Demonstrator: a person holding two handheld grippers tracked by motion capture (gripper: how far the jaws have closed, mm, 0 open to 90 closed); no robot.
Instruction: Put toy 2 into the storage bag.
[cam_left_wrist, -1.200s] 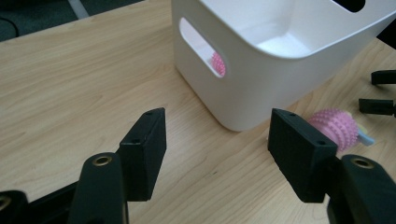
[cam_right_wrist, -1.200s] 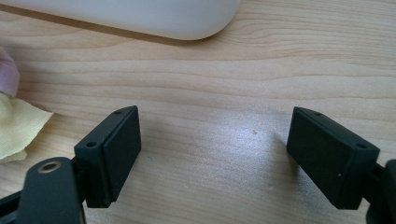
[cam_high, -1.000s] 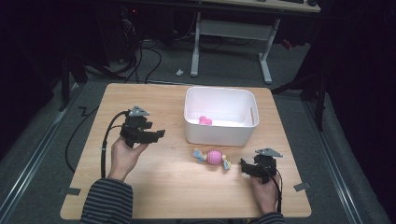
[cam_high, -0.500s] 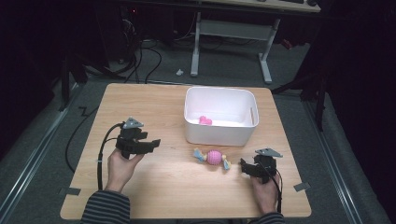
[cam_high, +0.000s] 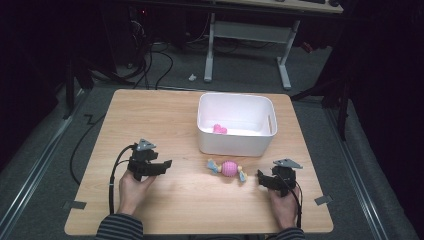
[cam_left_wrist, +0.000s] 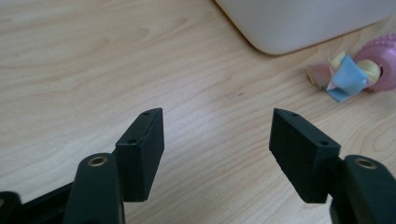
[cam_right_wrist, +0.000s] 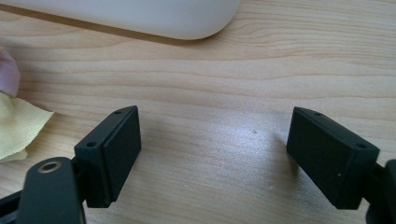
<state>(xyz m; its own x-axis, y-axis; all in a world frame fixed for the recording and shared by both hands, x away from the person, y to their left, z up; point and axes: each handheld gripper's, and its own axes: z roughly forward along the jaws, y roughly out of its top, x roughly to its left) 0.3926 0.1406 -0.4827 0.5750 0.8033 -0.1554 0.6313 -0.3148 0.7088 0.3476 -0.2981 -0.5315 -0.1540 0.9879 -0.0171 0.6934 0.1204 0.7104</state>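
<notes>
Pink, one small toy (cam_high: 219, 129) already lies inside the white bin (cam_high: 235, 145), while the pink candy-shaped toy (cam_high: 227, 169) waits on the wooden surface (cam_high: 150, 115) at the bin's six o'clock, between the released, empty left gripper (cam_high: 162, 165) and right gripper (cam_high: 261, 177).

— What's that on the counter (cam_high: 165, 110)?
— A pink knitted toy (cam_high: 227, 169), round in the middle, with pastel cloth tufts in blue, yellow and pink at both ends, like a wrapped sweet.
— Where does it lie?
— On its side, just in front of the white bin (cam_high: 235, 145), apart from it.
</notes>
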